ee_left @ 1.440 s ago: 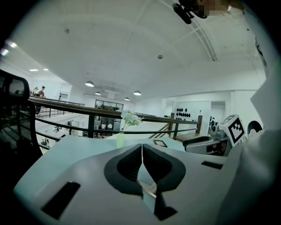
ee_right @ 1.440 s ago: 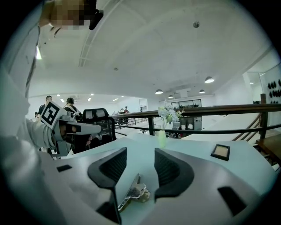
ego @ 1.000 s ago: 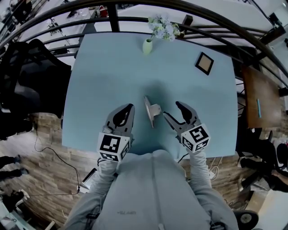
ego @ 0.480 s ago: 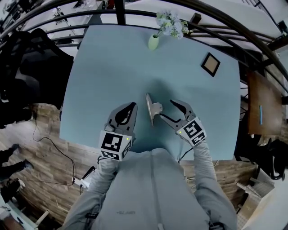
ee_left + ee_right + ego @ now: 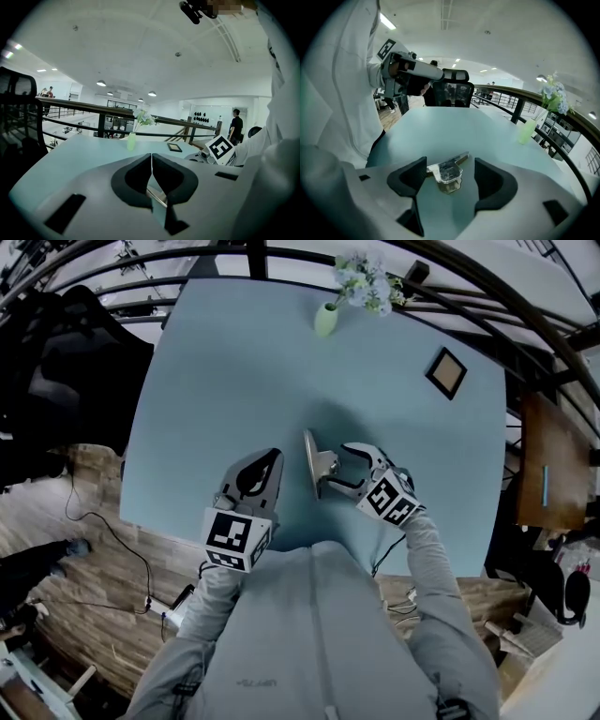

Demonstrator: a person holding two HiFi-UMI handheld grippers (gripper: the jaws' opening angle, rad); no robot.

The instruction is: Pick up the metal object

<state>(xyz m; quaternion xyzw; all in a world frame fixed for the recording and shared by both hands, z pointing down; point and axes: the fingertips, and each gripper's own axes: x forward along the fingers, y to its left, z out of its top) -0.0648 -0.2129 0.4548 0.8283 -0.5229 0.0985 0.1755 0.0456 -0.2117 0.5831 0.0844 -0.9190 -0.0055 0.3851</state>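
Metal object (image 5: pixel 317 465): a thin disc with a short stub towards the right, on the table (image 5: pixel 216 381) near its near edge, about midway along that edge.
Right gripper (image 5: pixel 339 468): jaws apart and just been opening; the stub sits between them in the right gripper view (image 5: pixel 447 169), not clamped.
Left gripper (image 5: pixel 267 465): just beside the disc's left face, apart from it; jaws together, tips meeting, nothing held.
Vase (image 5: pixel 326 320): pale green, with flowers, at the far edge, well apart.
Picture frame (image 5: pixel 446 372): small, lying towards the far right corner.
Railing (image 5: pixel 281 254): dark bars curving past the far edge.
Chair (image 5: pixel 56 362): black, off the left edge.
Side table (image 5: pixel 544 465): wooden, beyond the right edge.
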